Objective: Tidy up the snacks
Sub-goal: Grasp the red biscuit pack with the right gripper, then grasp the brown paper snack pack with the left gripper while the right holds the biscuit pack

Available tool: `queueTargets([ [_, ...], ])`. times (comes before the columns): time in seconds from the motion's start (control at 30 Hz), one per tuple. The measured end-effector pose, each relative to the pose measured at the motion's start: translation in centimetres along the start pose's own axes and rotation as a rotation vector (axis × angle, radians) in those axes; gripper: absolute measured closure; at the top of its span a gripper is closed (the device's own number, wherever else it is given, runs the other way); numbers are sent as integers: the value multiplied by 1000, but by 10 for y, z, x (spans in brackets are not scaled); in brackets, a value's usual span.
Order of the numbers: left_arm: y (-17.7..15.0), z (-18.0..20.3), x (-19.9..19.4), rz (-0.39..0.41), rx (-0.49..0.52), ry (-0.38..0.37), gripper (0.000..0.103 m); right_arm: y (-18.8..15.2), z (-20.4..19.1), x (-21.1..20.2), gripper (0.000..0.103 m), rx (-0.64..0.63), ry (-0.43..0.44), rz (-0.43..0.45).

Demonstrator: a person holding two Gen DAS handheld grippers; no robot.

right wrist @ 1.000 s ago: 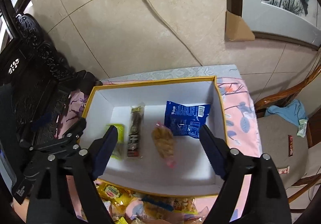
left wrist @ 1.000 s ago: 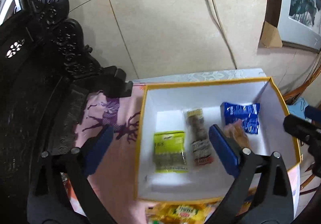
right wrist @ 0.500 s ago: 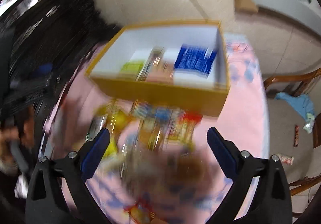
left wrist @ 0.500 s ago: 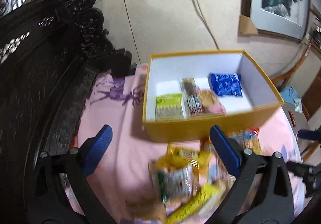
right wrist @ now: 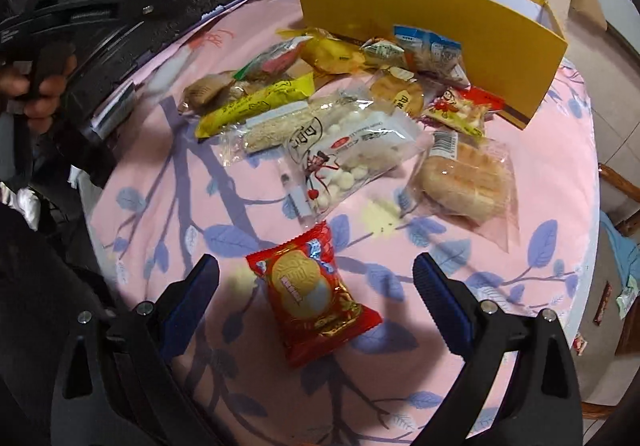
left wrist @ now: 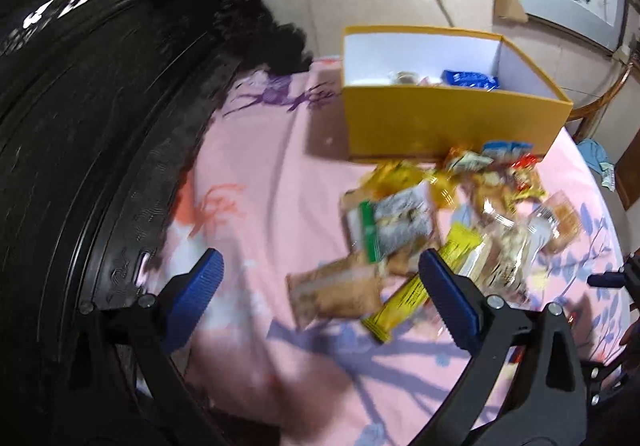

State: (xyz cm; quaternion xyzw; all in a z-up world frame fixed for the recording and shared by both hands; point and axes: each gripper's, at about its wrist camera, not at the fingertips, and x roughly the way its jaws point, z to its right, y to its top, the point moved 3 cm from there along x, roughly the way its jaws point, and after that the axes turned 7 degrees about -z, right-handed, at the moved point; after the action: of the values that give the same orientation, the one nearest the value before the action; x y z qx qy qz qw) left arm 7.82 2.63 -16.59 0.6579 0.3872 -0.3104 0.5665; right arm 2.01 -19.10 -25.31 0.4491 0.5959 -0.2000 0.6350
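A yellow box (left wrist: 448,122) with a white inside stands at the far side of the pink cloth and holds a blue packet (left wrist: 470,79) and other snacks. A heap of loose snack packets (left wrist: 448,222) lies in front of it. My left gripper (left wrist: 318,274) hangs open above the cloth, its right finger over a brown packet (left wrist: 336,292) and a yellow bar (left wrist: 416,288). My right gripper (right wrist: 316,278) is open wide, with a red cake packet (right wrist: 314,296) lying flat on the cloth between its fingers, untouched. Beyond lie a white candy bag (right wrist: 352,154) and a bread packet (right wrist: 466,182).
The yellow box (right wrist: 432,34) shows its outer wall in the right wrist view. Dark carved furniture (left wrist: 100,86) borders the table on the left. A hand (right wrist: 38,86) grips the other tool at the left edge. A wooden chair (right wrist: 618,186) and floor litter lie right of the table.
Both grippers pulled back from above the box and sank toward the cloth. The box now sits far ahead, the loose snack heap has come into view, and the right gripper rolled.
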Motion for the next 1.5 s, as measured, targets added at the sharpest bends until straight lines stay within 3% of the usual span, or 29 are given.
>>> queueTargets([
  [0.07, -10, -7, -1, -16, -24, 12, 3, 0, 0, 9, 6, -29, -10, -49],
  [0.37, -40, -21, -11, -33, -52, 39, 3, -8, -25, 29, 20, -262, -35, -84],
  [0.47, -48, -21, -9, -54, -47, 42, 3, -11, -24, 45, 41, -293, -49, -129],
  [0.53, -52, -19, -5, -66, -38, 37, 3, -10, -22, 40, 56, -276, -40, -104],
  [0.67, -53, -11, 4, -55, 34, 20, 3, -12, -17, 29, 58, -226, -46, -95],
  [0.8, -40, 5, 26, -53, 161, -4, 3, -19, -3, 13, 58, -94, -11, -78],
  [0.93, -25, 13, 61, -116, 217, -43, 3, -28, 10, 0, 58, 0, 22, -56],
  [1.03, -21, 12, 87, -199, 186, -86, 3, -32, 14, -12, 58, 41, 37, -37],
  [1.23, -17, -2, 125, -315, 23, -139, 3, -34, 0, -19, 58, 62, 45, -19],
  [1.33, -20, -6, 141, -369, -55, -201, 3, -33, -5, -14, 58, 68, 44, -21],
  [1.5, -22, -7, 143, -336, -82, -231, 23, -29, -7, -7, 58, 98, 33, -26],
])
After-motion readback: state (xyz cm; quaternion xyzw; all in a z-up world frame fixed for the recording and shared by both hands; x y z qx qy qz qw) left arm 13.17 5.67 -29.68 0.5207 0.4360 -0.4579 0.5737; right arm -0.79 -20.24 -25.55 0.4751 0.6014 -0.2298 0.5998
